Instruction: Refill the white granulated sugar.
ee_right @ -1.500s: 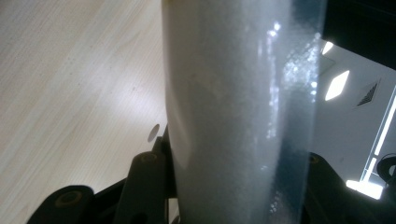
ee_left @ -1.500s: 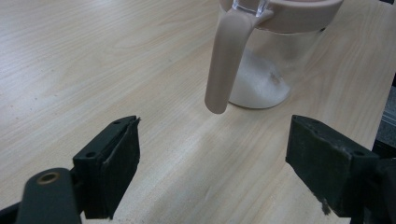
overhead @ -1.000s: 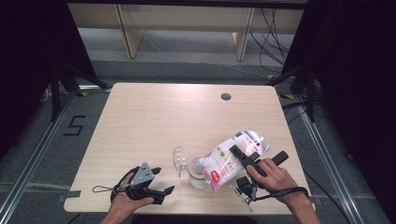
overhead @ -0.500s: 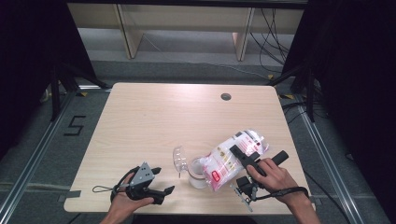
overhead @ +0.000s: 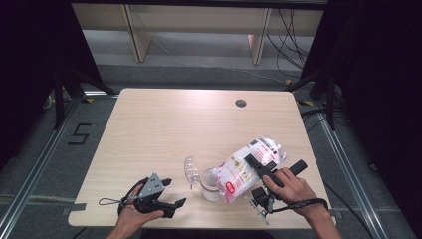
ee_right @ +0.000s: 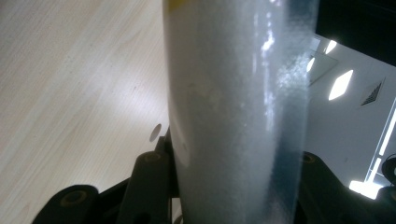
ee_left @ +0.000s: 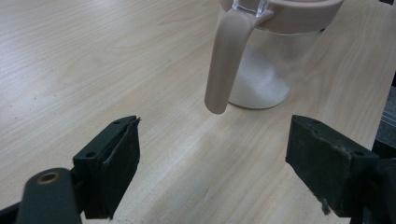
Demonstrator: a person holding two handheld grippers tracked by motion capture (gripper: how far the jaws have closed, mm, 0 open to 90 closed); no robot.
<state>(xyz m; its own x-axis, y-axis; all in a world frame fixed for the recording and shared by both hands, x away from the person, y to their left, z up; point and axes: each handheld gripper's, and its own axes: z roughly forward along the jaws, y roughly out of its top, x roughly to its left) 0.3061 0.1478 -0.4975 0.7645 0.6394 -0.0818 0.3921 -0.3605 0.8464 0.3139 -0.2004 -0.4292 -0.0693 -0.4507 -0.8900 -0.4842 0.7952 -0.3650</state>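
From above, the right gripper [overhead: 260, 168] clamps a tilted bag [overhead: 246, 167] over the jug [overhead: 210, 184] near the table's [overhead: 199, 124] front edge; the left gripper [overhead: 171, 193] rests nearby. Its own view shows jaws wide apart, empty, facing the jug's handle [ee_left: 224, 65]. The right gripper view shows white grains in the pinched bag [ee_right: 233, 116].

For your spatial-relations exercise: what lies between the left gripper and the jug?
Only bare table. The left gripper view shows nothing between the open left gripper and the jug.
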